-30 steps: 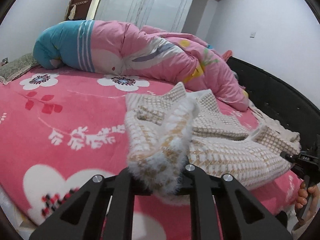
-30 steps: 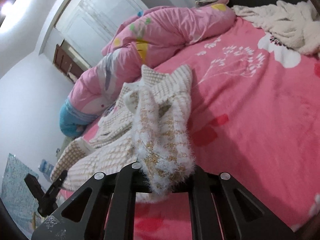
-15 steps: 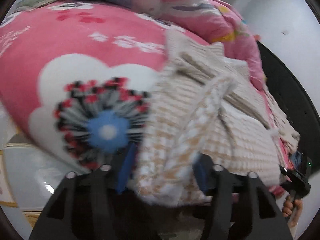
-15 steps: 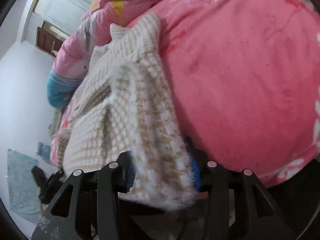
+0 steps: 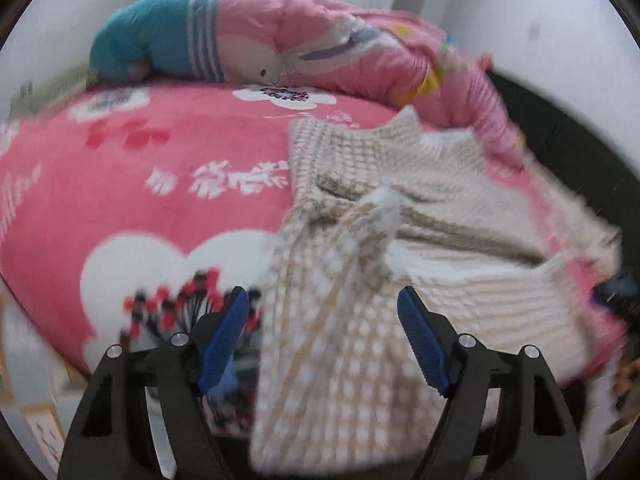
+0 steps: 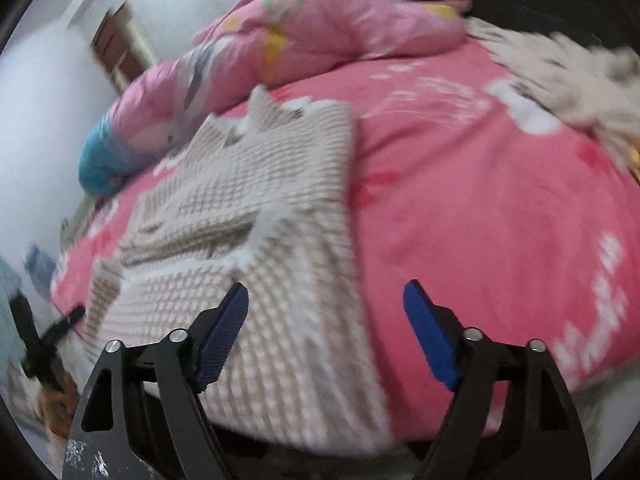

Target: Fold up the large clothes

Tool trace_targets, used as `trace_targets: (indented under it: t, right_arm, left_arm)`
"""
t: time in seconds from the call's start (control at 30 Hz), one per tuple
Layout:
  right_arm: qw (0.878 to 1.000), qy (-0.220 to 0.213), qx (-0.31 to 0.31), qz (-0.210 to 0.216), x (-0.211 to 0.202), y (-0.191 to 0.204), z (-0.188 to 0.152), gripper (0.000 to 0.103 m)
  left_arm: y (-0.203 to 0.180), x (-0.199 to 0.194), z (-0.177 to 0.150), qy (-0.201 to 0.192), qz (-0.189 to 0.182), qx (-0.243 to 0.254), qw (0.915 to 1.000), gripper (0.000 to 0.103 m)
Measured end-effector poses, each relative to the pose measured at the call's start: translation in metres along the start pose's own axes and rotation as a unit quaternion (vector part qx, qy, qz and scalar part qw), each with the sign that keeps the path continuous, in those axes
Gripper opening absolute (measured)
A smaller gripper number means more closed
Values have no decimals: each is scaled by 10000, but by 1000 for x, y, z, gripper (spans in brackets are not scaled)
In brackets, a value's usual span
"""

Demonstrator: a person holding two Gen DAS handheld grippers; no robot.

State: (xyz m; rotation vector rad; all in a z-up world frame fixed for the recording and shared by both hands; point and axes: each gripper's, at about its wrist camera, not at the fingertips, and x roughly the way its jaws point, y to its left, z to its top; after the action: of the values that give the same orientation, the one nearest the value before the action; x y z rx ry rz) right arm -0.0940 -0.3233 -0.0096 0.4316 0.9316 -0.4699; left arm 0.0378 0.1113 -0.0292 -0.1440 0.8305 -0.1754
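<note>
Sweater [image 5: 340,340] — between opening tongs [image 5: 322,336]

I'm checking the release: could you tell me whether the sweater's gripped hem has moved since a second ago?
Yes. The sweater hem dropped from mid-air onto the pink bedsheet's near edge, between opening jaws.

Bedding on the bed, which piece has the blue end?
The rolled pink quilt along the far side; its left end is blue with white stripes. The sheet beneath is pink with white flowers.
</note>
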Motion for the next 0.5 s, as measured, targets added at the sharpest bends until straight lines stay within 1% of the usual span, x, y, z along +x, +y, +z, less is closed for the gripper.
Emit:
trace_targets:
  t: [0.03,0.07,0.1,0.13,0.17,0.2,0.23,0.27,0.3,0.33,0.37,0.4,0.47,0.5]
  right_arm:
    - [9999,44,-112,-112,9,4,2,58]
    - [9993,70,-247,-257,18,8,4,50]
    - [9985,126,-359,-382,24,12,1,43]
    - [9978,210,-438,-455,31,15,2,27]
    - [9971,265,-514,-504,32,17,0,15]
    - [9955,267,-661,-627,35,21,-1,11]
    - [9937,203,-820,-740,32,25,-3,9]
    - [9919,109,-959,-825,26,30,-5,8]
    - [9898,-21,-1085,-922,20,35,-6,8]
    - [9875,-164,-1186,-1026,12,40,-6,7]
    - [9838,-391,-1307,-1164,0,46,-5,7]
    - [9816,-528,-1365,-1230,-7,50,-4,7]
    - [9781,-748,-1439,-1308,-17,56,1,7]
    - [9762,-819,-1474,-1364,-18,57,4,7]
  left_arm:
    - [-7,6,3,12,149,166,9998,75]
    - [-14,12,6,-40,260,358,9990,70]
    - [-19,16,8,-81,369,504,9980,63]
    - [-24,20,9,-96,502,661,9965,59]
    - [-27,26,9,-93,637,839,9944,49]
    - [-30,30,9,-73,676,946,9932,35]
    - [-29,32,9,-53,665,976,9930,29]
    - [-28,32,11,-59,645,962,9933,17]
    - [-26,30,13,-91,574,905,9942,14]
    - [-25,27,15,-150,541,865,9947,13]
    - [-24,18,20,-330,508,824,9948,13]
    - [-24,11,24,-465,492,811,9944,13]
    - [-23,-2,34,-768,470,764,9930,13]
    - [-24,-4,37,-825,460,755,9927,13]
